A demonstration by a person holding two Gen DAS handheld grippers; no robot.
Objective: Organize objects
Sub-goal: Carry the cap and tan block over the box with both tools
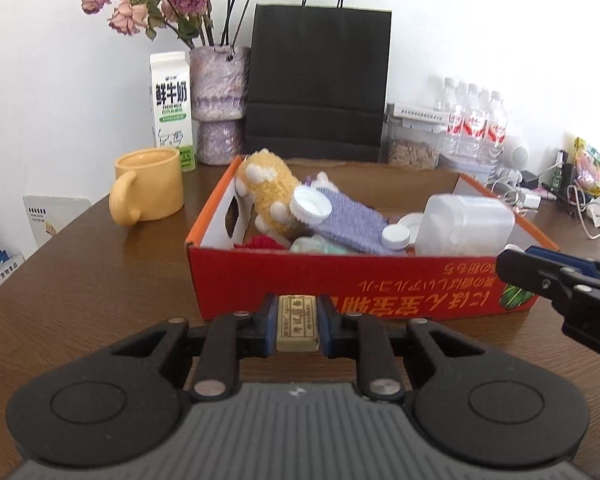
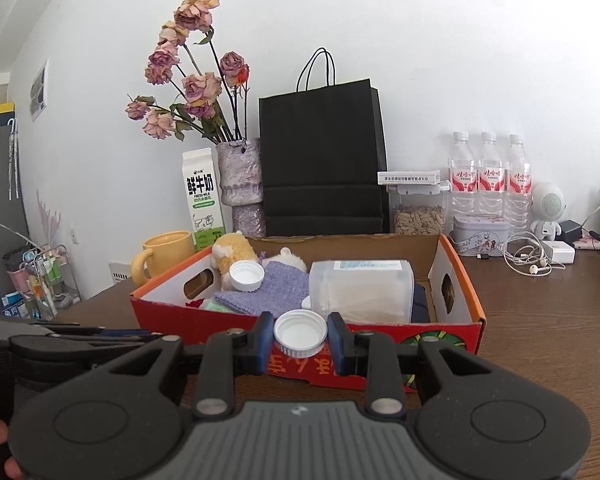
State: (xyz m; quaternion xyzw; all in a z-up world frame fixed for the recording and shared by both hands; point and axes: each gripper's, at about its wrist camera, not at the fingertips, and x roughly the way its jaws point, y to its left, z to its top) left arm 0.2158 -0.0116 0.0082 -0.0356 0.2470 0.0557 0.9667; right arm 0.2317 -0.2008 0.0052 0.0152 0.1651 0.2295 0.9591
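Note:
My left gripper (image 1: 297, 326) is shut on a cream eraser (image 1: 297, 323) with Chinese print, held just in front of the red cardboard box's (image 1: 340, 280) near wall. My right gripper (image 2: 300, 338) is shut on a white bottle cap (image 2: 301, 331), held at the box's (image 2: 440, 332) front rim. In the box lie a yellow plush toy (image 1: 266, 188), a purple cloth (image 1: 348, 220), a clear plastic jar (image 1: 464, 224) on its side and other white caps (image 1: 311, 204). The right gripper also shows in the left wrist view (image 1: 512, 266) at the box's right corner.
A yellow mug (image 1: 148, 188) stands left of the box. Behind it are a milk carton (image 1: 172, 108), a vase of dried roses (image 1: 219, 100) and a black paper bag (image 1: 318, 84). Water bottles (image 2: 488, 176), a tin (image 2: 480, 234), earphones and chargers (image 2: 540, 256) lie back right.

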